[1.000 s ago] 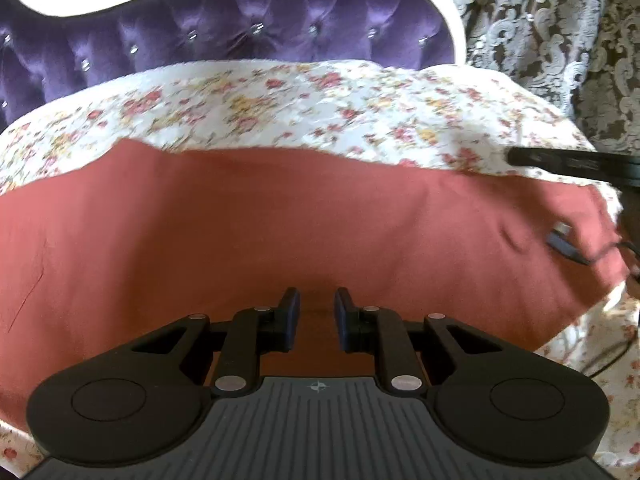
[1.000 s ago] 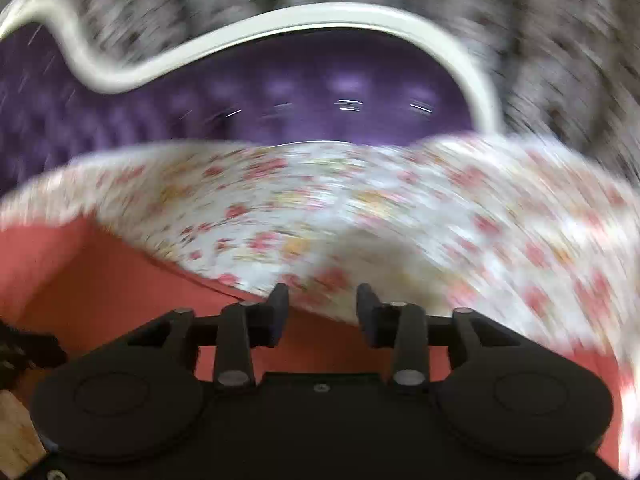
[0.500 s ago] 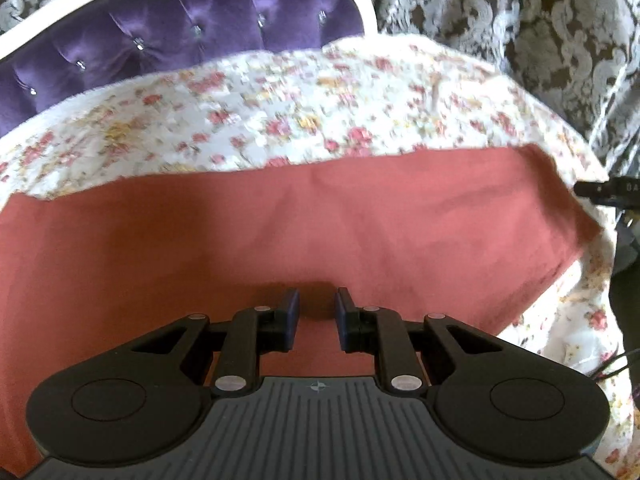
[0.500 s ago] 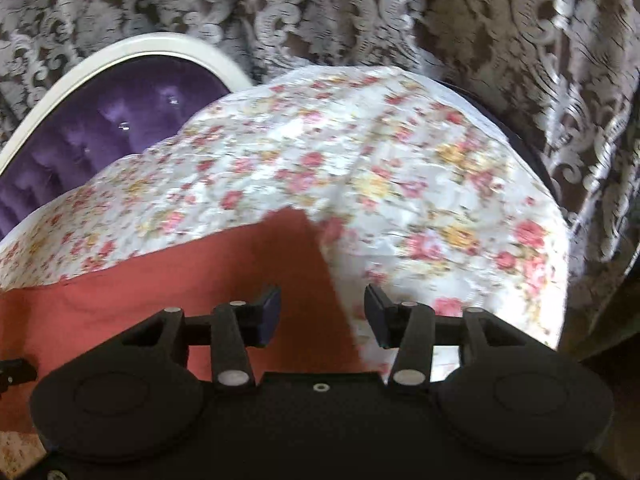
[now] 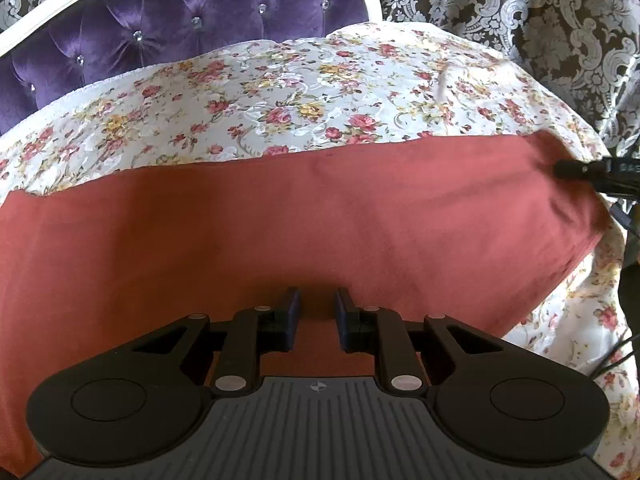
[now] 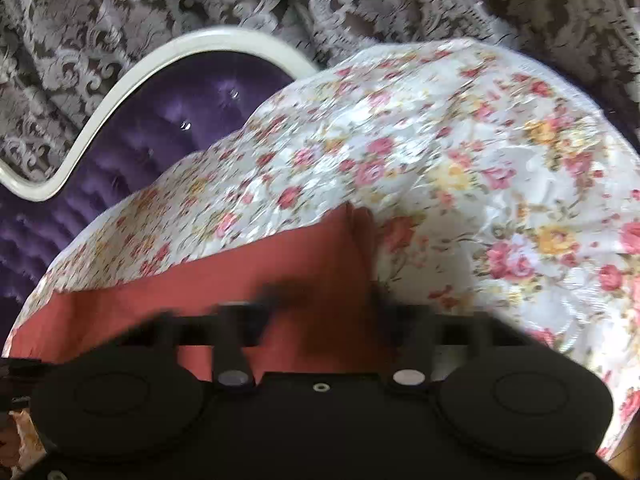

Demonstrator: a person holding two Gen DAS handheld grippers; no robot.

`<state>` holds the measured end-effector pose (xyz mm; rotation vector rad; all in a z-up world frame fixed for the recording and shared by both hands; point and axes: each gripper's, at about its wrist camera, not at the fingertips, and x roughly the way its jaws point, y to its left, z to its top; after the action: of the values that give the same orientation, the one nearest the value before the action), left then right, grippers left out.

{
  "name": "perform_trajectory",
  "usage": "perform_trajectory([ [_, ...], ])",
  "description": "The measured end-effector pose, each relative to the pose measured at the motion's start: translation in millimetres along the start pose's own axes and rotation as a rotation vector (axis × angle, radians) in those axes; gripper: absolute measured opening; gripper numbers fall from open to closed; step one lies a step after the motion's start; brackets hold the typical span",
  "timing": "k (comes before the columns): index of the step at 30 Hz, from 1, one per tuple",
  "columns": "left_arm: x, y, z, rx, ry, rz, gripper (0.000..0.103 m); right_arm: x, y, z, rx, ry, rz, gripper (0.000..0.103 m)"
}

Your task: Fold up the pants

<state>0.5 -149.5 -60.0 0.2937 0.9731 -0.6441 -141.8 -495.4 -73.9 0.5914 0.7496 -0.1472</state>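
Note:
The rust-red pants [image 5: 280, 216] lie flat across a floral bed cover [image 5: 304, 92]. My left gripper [image 5: 316, 316] hovers over their near edge, jaws open a narrow gap with nothing between them. In the right wrist view the pants [image 6: 240, 280] end in a corner at the upper right. My right gripper [image 6: 324, 300] is over that corner, blurred by motion, jaws wide apart. The right gripper's finger tip also shows in the left wrist view [image 5: 580, 168], at the pants' far right corner.
A purple tufted headboard [image 5: 160, 36] with a white frame stands behind the bed. Patterned grey-brown curtains [image 5: 540, 20] hang behind and to the right. The bed's right edge [image 6: 616, 360] drops off close to my right gripper. Black cables [image 5: 620, 220] hang at the right.
The right gripper has swung right and opened wider, now over the pants' right corner. The left gripper view has turned right and edged closer to the pants; its jaws keep the same gap.

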Motion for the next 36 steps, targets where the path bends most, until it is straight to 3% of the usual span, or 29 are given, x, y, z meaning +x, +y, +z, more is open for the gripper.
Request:
perform_trajectory([
  [5, 3.0, -2.6, 11.1, 0.001, 0.007, -0.005, 0.019, -16.5, 19.4, -6.6, -0.028, -0.043, -0.033, 0.016],
  [10, 23.3, -10.4, 38.1, -0.005, 0.012, -0.028, 0.019, -51.0, 36.2, 1.6, -0.019, -0.12, 0.025, 0.016],
  [14, 39.7, -20.5, 58.7, 0.003, 0.025, -0.013, 0.019, -61.5, 43.3, 11.2, 0.018, -0.127, 0.066, 0.016],
  [18, 41.1, -22.0, 64.5, -0.012, 0.043, -0.01, 0.019, -60.5, 51.4, 15.2, 0.022, -0.118, 0.046, 0.016],
  [27, 19.9, -16.2, 38.9, -0.03, 0.077, -0.006, 0.019, -60.8, 60.8, 16.1, 0.043, -0.105, 0.013, 0.016],
  [36, -7.8, -3.8, 1.7, -0.038, 0.103, -0.07, 0.019, -67.1, 101.8, 20.1, 0.02, -0.106, 0.022, 0.017],
])
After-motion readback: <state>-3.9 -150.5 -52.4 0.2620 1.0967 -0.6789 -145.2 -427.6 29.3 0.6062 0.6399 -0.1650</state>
